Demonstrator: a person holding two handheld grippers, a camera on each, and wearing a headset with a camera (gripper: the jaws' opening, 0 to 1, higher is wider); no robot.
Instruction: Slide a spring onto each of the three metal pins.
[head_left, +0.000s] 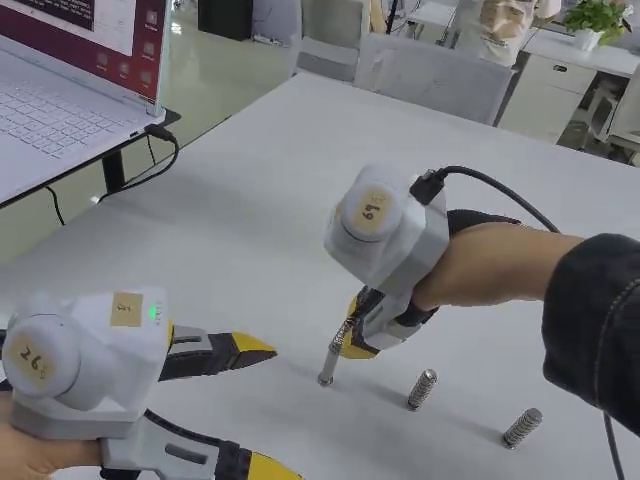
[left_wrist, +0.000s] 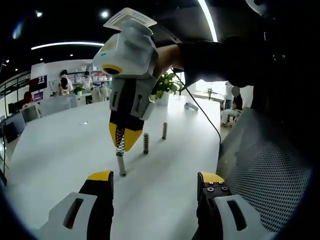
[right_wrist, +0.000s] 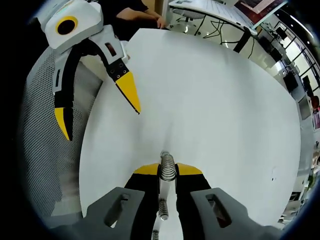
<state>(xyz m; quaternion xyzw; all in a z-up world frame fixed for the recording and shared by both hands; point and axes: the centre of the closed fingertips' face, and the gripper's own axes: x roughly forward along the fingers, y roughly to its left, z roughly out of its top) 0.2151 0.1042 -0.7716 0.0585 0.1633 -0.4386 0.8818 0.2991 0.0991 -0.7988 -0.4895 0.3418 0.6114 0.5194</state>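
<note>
My right gripper is shut on a spring, which it holds right over the top of a bare metal pin. In the left gripper view the spring hangs just above the pin, touching its tip. Two more pins stand to the right, each with a spring around it: the middle one and the far one. My left gripper is open at the lower left, a short way from the bare pin, with nothing between its yellow-tipped fingers.
The work stands on a white table. An open laptop with a cable sits on a separate desk at the upper left. Chairs stand at the far edge. A black cable trails from my right gripper.
</note>
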